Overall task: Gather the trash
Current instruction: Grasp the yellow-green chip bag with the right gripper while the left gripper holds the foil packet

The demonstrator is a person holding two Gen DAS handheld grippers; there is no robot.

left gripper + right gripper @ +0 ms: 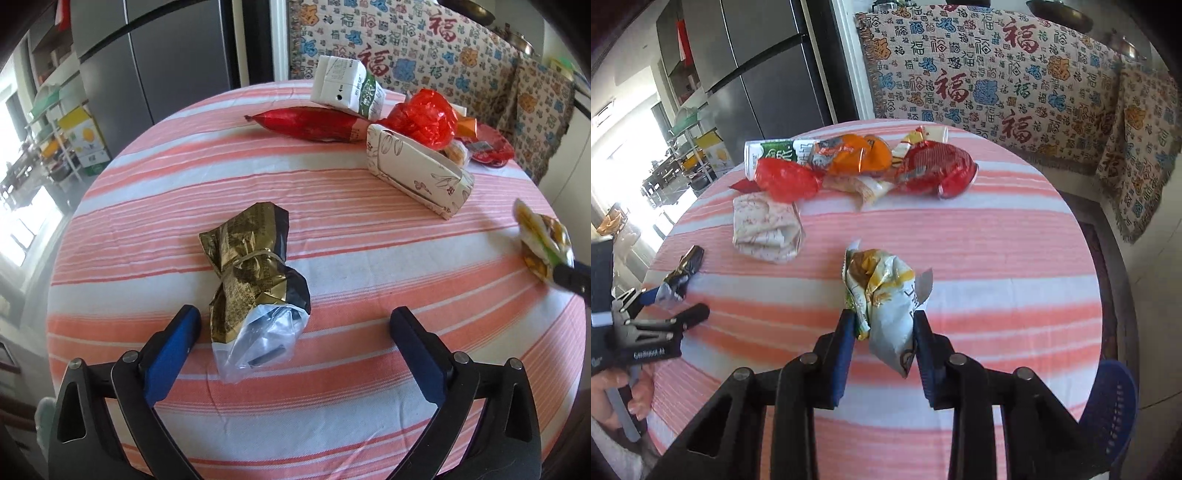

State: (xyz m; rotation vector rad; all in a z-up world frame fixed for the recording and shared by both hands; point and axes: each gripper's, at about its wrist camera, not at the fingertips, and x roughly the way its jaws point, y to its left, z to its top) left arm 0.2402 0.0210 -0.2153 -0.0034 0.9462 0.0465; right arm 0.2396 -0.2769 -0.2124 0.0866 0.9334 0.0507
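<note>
1. My right gripper [882, 325] is clenched on a crumpled white, yellow and green wrapper [886, 295]; both pads press its lower half, and the rest sticks out ahead of the fingertips, pointing toward the far side of the table.
2. My left gripper [295, 325] is released, its jaws spread wide with nothing pressed between them.
3. A gold-and-black foil bag [255, 273], cinched by a rubber band and ending in a clear plastic tail, lies on the striped tablecloth [369, 258] just ahead of my left fingers, nearer the left finger than the right.
4. The bag's long axis runs near to far, roughly in line with my left fingers, so I judge the jaws would close across its narrow width.
5. My left hand is plainly the nearer one to it; my right is already occupied.
6. Count: one foil bag, one wrapper in my grip, and a far heap with one milk carton [347, 86], one printed paper box [417, 173] and several red and orange wrappers I cannot count exactly.
</note>
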